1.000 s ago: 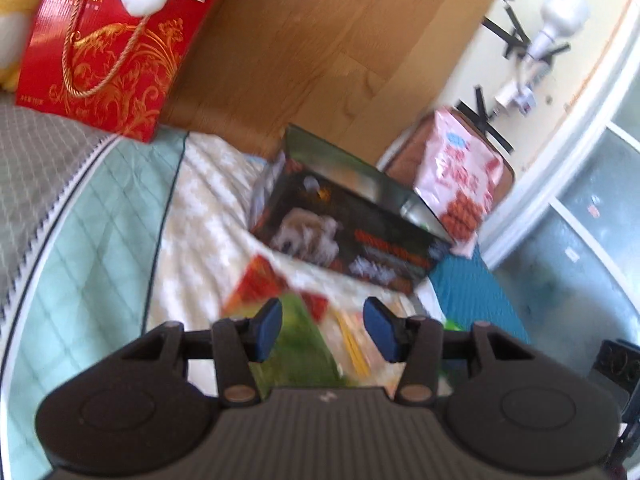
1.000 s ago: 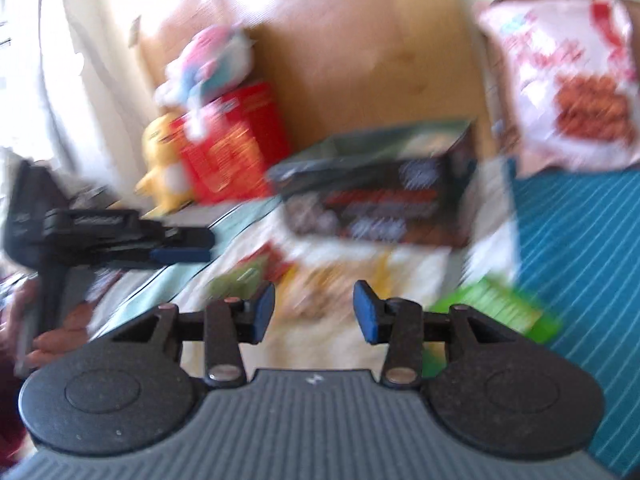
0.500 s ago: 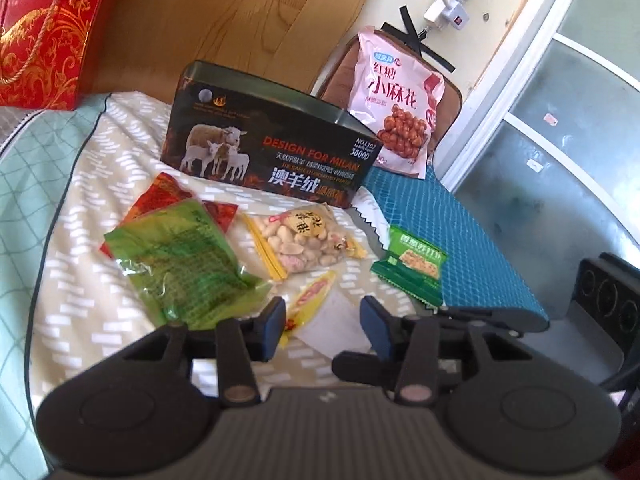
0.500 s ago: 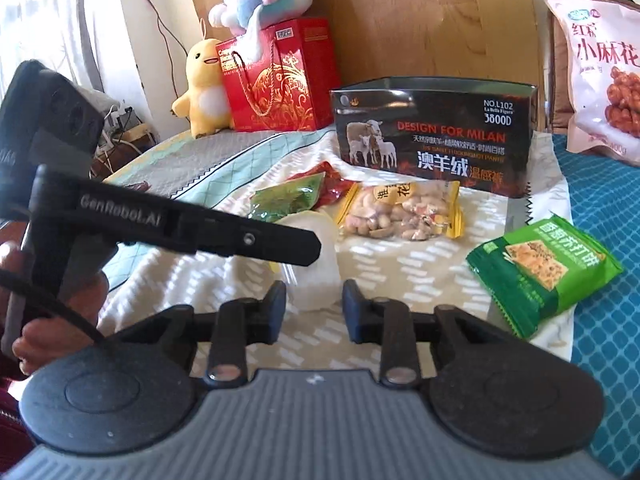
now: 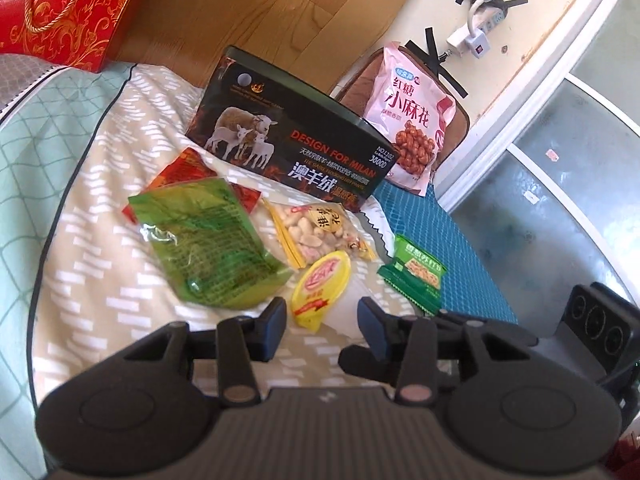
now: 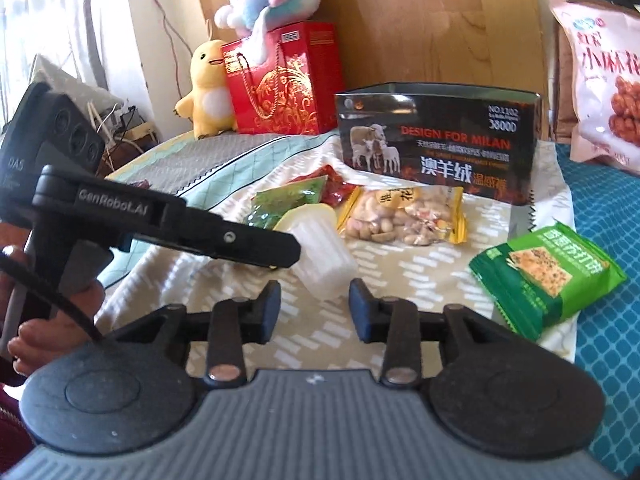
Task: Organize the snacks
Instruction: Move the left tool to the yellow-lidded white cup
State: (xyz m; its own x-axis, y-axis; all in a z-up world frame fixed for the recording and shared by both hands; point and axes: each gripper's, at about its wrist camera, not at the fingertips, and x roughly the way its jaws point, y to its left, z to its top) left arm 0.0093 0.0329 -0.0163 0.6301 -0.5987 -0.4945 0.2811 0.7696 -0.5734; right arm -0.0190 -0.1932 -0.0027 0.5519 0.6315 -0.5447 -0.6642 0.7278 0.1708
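Both claws now lower and closer in on jelly cup [image 5: 322,288], lower centre of frame, on bed [image 5: 80,240].
Left claw [image 5: 322,330]: jaws apart, cup between tips, no pad contact visible.
Right claw [image 6: 314,304]: jaws apart, just been opening, nothing between them, cup just ahead.
Peanut pack [image 5: 316,232], green pouch [image 5: 204,240], cracker pack [image 5: 416,276] loose in front of open black box [image 5: 296,148].
Read: nothing sorted yet; cup likely first pick, two claws crowd one item.
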